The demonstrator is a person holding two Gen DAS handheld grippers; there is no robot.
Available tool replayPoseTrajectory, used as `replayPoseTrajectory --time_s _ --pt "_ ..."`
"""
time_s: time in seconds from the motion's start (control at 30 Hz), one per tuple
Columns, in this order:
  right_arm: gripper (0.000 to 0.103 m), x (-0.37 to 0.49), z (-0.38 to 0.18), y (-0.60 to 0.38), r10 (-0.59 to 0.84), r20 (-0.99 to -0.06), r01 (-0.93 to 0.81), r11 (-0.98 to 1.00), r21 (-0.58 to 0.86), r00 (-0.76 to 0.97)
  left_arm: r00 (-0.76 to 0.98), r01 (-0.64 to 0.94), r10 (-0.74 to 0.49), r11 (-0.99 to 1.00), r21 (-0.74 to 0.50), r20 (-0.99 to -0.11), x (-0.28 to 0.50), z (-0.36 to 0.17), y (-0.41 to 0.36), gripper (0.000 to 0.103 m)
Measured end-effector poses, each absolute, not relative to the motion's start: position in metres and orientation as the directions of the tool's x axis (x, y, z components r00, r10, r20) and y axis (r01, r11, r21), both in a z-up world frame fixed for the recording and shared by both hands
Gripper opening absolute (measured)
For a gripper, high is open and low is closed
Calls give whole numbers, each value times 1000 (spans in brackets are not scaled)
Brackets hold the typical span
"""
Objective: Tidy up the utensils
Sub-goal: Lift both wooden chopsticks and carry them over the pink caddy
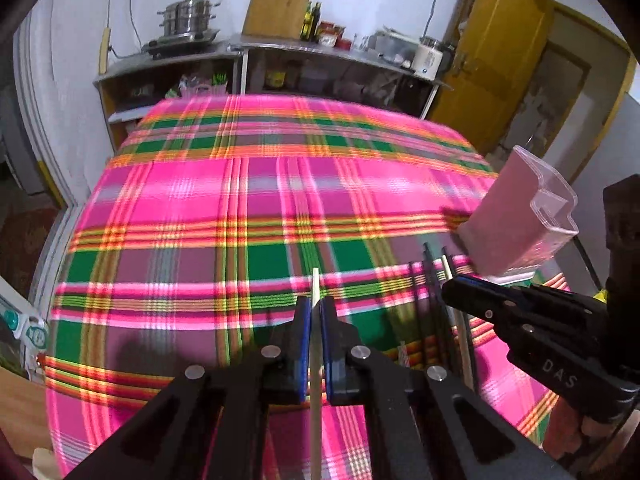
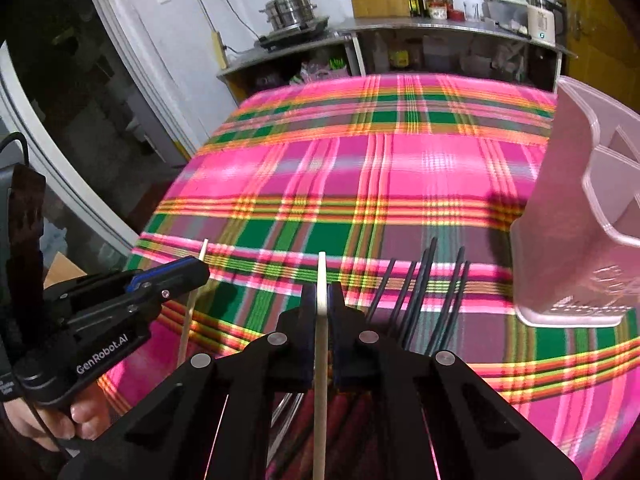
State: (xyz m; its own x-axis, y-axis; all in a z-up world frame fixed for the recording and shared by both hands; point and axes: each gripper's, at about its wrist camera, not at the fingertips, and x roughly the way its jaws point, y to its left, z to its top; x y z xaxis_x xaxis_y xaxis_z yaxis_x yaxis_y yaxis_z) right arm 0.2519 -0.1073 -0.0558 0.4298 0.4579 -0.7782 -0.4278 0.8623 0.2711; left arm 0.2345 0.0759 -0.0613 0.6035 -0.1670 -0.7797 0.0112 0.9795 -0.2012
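Note:
My left gripper [image 1: 315, 312] is shut on a pale wooden chopstick [image 1: 316, 392] that runs between its blue pads, above the plaid cloth. My right gripper [image 2: 322, 300] is shut on another pale wooden chopstick [image 2: 321, 360]. The two grippers are side by side: the right one shows in the left wrist view [image 1: 452, 285], the left one in the right wrist view [image 2: 200, 266]. Several black chopsticks [image 2: 420, 296] lie on the cloth just right of my right gripper. A translucent pink utensil holder [image 2: 580, 220] with compartments stands on the table at the right; it also shows in the left wrist view [image 1: 516, 216].
The table is covered with a pink, green and yellow plaid cloth [image 1: 260, 208]. Behind it a metal counter [image 1: 288, 46] holds a steamer pot [image 1: 188, 16], bottles and a kettle. A yellow door [image 1: 500, 60] is at the right. A metallic utensil shows under my right gripper [image 2: 286, 412].

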Motion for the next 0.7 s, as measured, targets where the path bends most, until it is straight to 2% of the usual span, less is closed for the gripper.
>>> replayPoseTrajectory --time_s 0.3,0.7 --pt "6 221 -2 -132 483 -709 -442 857 263 514 672 59 -188 978 -201 -717 205 -8 69 5" --pt "6 188 37 -156 498 -640 -445 857 261 585 716 116 -229 971 -211 -660 183 38 54 5"
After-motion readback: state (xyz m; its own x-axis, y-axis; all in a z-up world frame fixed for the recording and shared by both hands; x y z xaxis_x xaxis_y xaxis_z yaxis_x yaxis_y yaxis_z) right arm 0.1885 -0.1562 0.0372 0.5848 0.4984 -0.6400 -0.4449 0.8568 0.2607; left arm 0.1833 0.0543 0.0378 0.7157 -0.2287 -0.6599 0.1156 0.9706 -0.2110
